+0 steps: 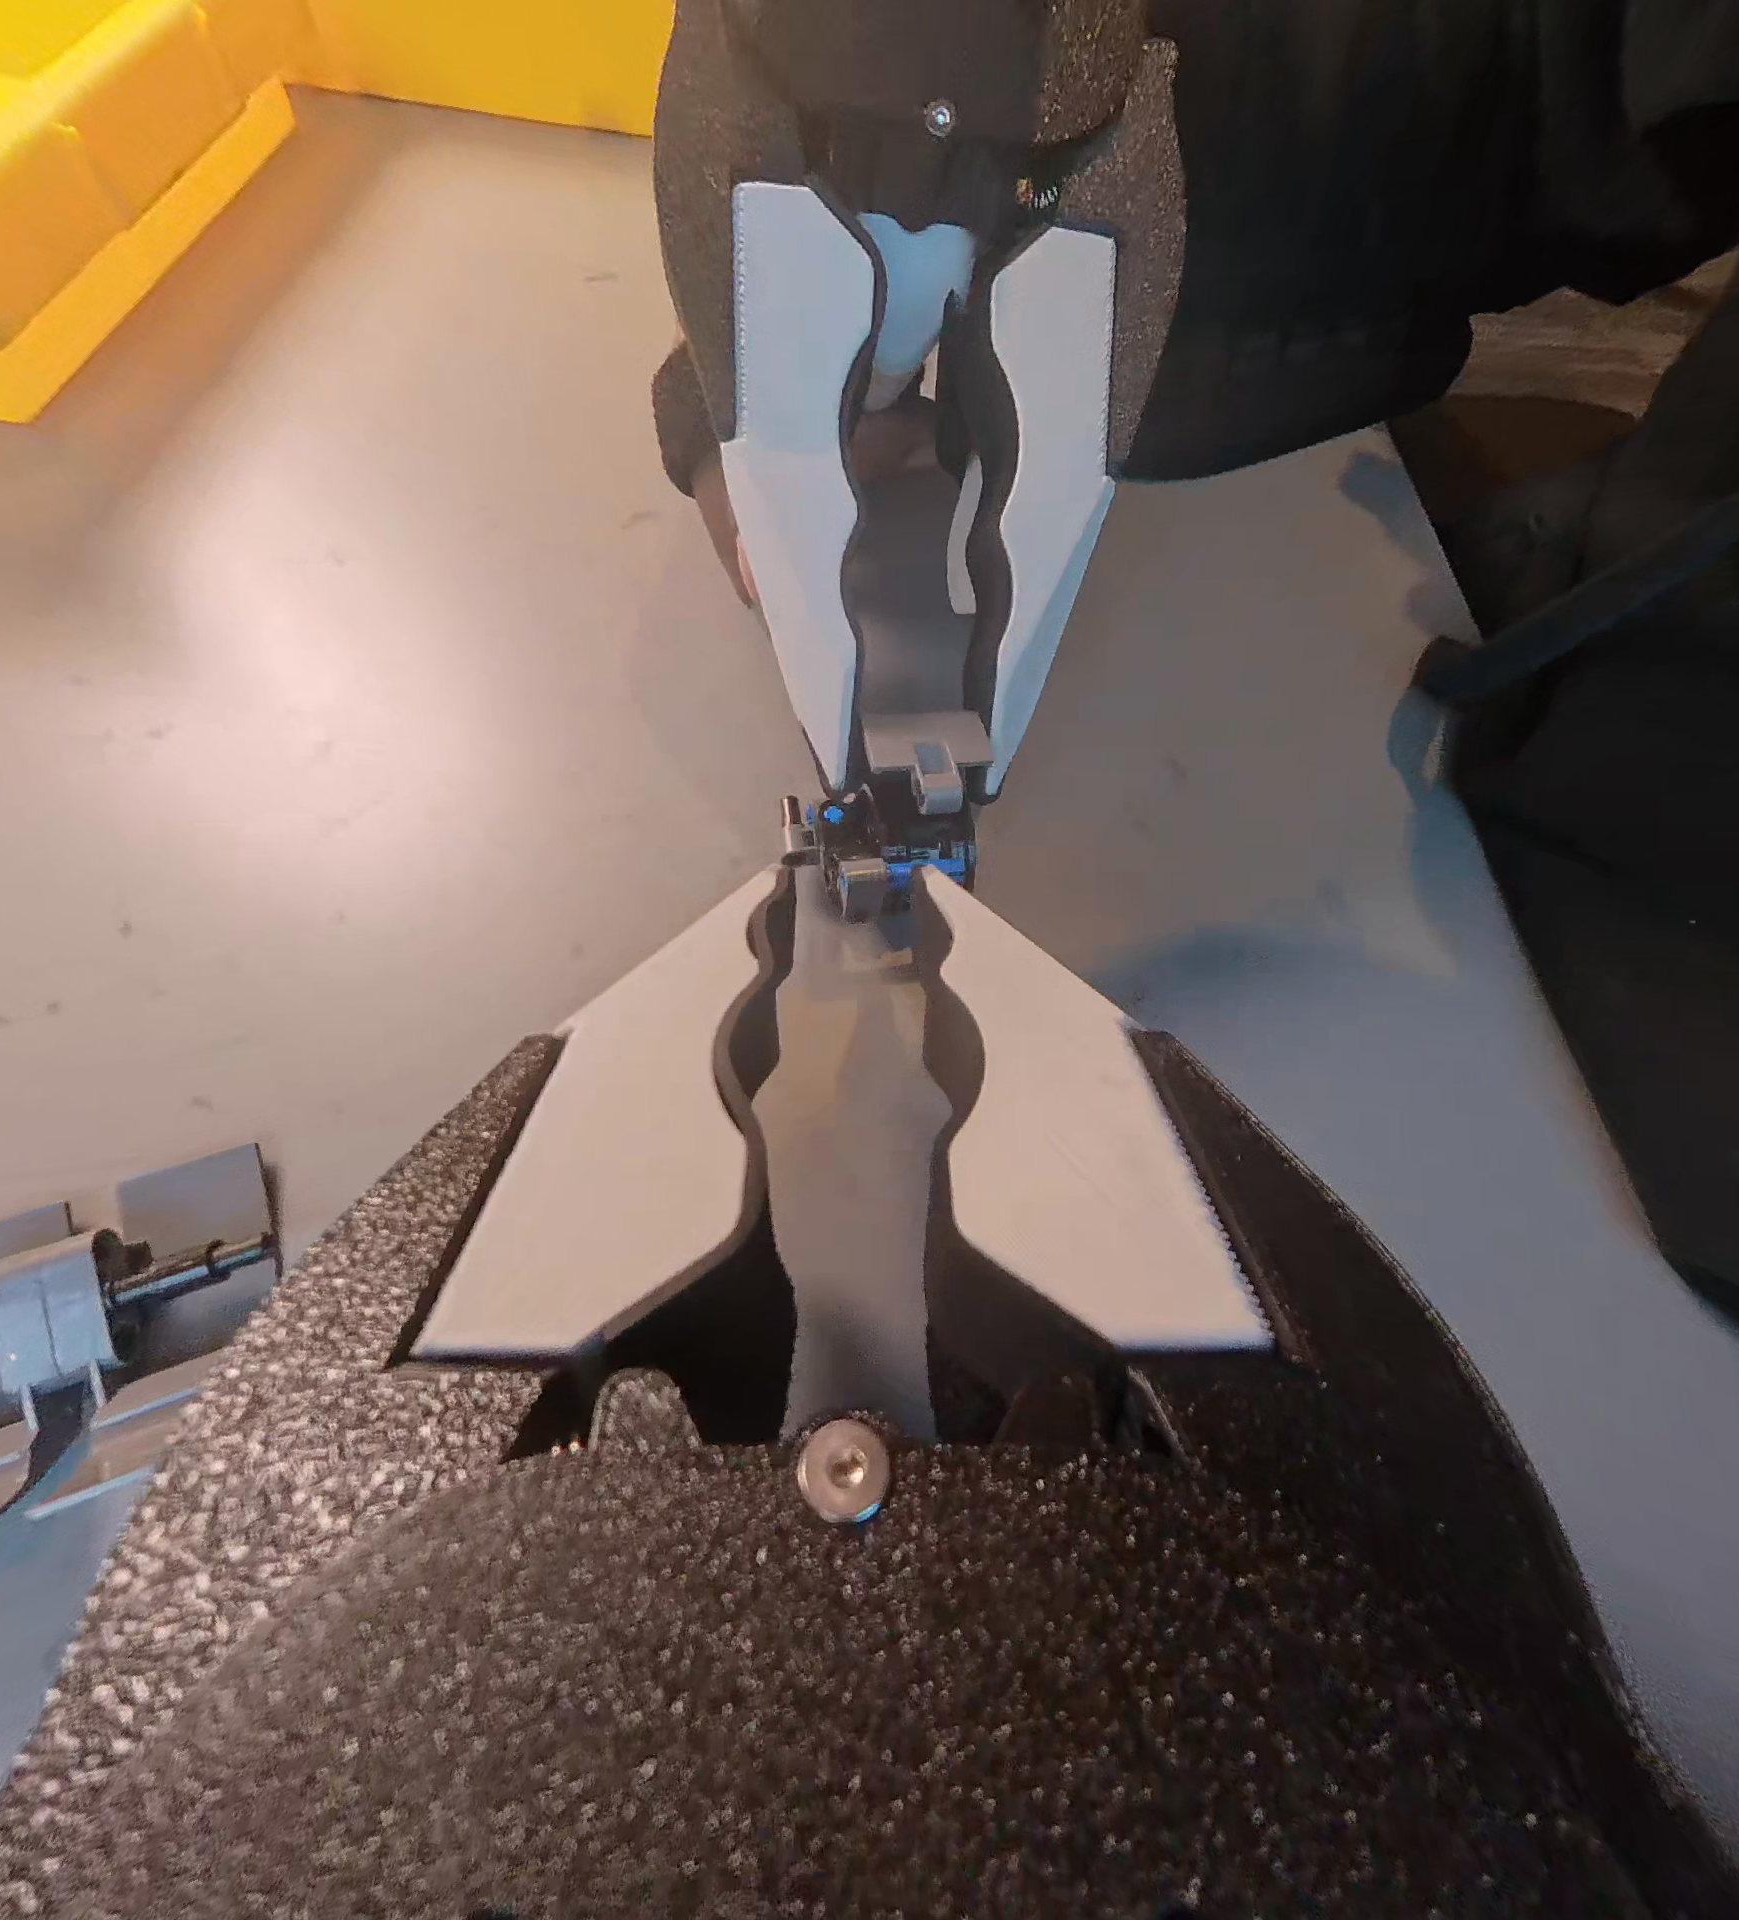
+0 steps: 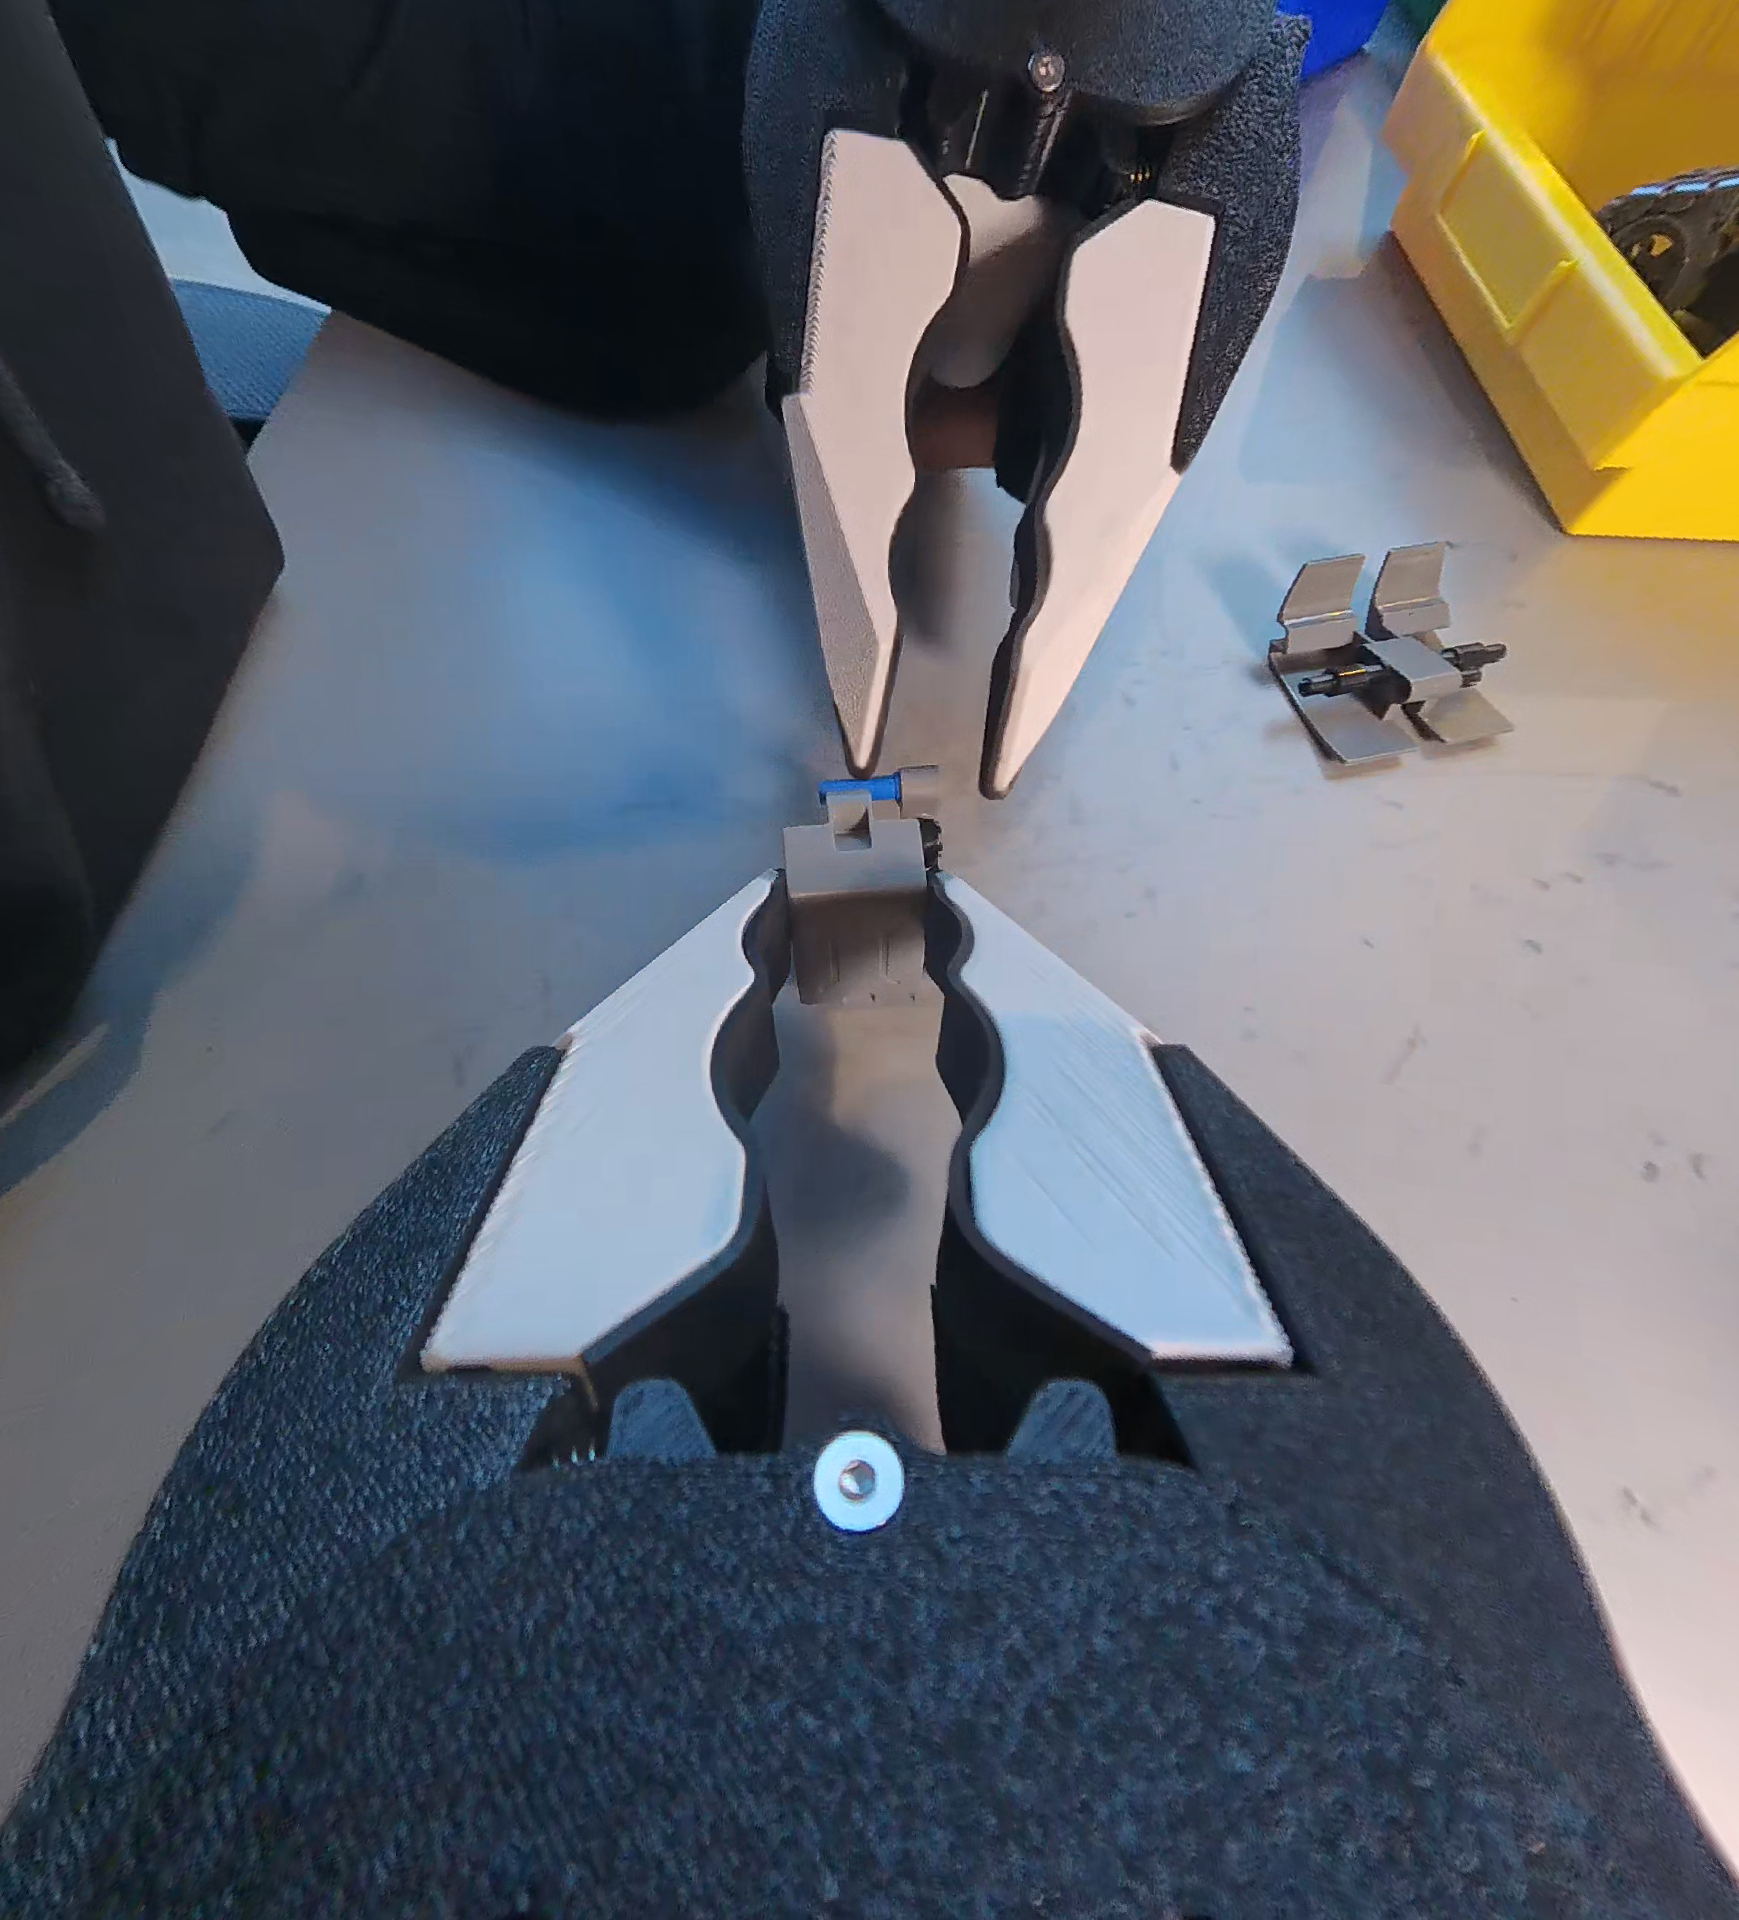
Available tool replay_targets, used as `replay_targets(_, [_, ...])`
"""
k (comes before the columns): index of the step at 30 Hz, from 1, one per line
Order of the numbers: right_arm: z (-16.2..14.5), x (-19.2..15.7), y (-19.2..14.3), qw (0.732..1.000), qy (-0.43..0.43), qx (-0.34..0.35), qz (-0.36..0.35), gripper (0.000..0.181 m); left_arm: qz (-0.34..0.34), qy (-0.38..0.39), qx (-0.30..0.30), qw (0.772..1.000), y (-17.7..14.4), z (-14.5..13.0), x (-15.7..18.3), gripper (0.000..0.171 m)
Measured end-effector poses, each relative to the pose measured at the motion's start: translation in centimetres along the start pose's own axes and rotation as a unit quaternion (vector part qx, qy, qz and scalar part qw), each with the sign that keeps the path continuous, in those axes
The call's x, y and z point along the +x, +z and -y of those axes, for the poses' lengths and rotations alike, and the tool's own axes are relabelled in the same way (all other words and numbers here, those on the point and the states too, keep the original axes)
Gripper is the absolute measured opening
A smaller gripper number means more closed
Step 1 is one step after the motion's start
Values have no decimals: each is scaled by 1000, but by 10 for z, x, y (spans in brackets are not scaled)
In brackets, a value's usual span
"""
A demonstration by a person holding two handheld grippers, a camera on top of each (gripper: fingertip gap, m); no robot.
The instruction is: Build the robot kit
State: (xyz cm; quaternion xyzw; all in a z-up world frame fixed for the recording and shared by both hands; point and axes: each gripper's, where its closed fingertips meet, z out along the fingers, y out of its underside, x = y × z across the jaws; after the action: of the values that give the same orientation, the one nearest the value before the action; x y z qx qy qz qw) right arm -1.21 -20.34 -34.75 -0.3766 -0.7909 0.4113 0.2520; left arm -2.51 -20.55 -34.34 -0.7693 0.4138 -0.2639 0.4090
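Only right wrist view shows yellow bin's [image 2: 1571,343] black contents [image 2: 1717,249].

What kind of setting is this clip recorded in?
Probably a workshop or assembly bench: a pale worktop, a yellow parts bin holding dark parts, and a grey clip assembly lying loose. The right tool holds a small grey part.

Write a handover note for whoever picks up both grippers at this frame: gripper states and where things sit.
Right gripper: shut on a grey clip piece, held tip to tip with the other gripper.
Left gripper: its tips are at a small black and blue part on the clip piece's far end. I cannot tell whether it grips the part.
Grey clip assembly with a black rod: lies on the table, apart from both grippers.
Yellow bin: beyond that assembly, with black parts inside.
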Motion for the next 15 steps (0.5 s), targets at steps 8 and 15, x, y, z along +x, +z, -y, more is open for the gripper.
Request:
replay_targets(8, [0, -8, 0, 1000, -14, 0, 19, 25, -15, 49, -8, 999, 3, -3, 12, 16])
replay_targets(15, [-4, -11, -1, 999, -46, -19, 19, 25, -22, 27, 2, 999, 7, 3, 14, 10])
